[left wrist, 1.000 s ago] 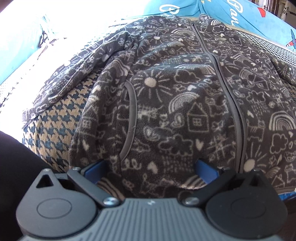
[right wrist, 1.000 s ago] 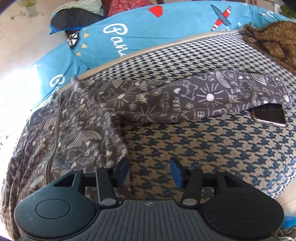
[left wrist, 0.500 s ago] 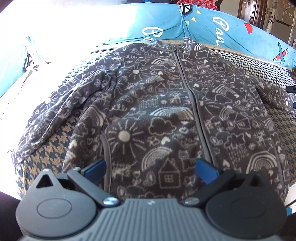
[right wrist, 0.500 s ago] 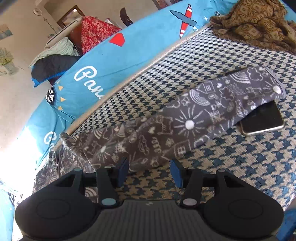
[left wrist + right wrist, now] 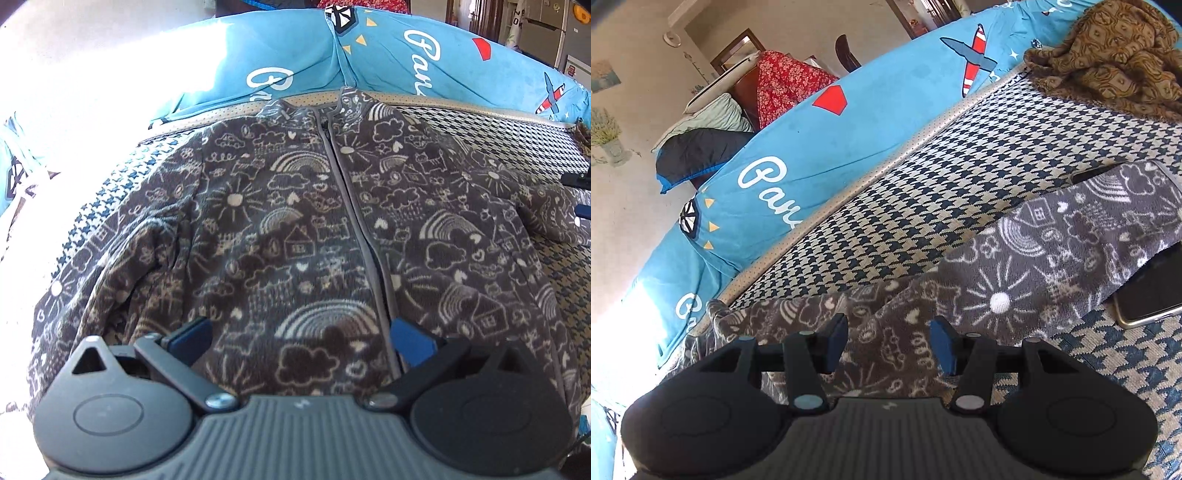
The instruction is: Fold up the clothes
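**Fleece jacket lies flat as both grippers hang over it**

From my left wrist camera, the doodle-print fleece jacket (image 5: 317, 236) lies face up on the houndstooth cushion (image 5: 561, 266), zipped along its front, its collar at the cushion's far edge against the blue printed bolster (image 5: 388, 55). The left gripper (image 5: 301, 334) hangs over the jacket's hem near the cushion's near edge, jaws spread wide; nothing is held between its blue fingertips (image 5: 192, 332). The zip (image 5: 354, 221) runs down just inside the right-hand fingertip. One sleeve trails toward the cushion's left edge, washed out by glare.

From my right wrist camera, the right gripper (image 5: 889, 345) sits over the jacket's other sleeve (image 5: 1034, 273), which stretches across the cushion (image 5: 960, 177) toward its right edge. The jaws stand partly open with the sleeve's fabric showing in the gap; I cannot tell whether the fingertips (image 5: 838, 341) touch the cloth. The cuff end rests over a dark phone (image 5: 1152, 291) lying on the cushion. A brown patterned blanket (image 5: 1108, 48) is bunched at the cushion's far right corner, beside the bolster (image 5: 849, 122).
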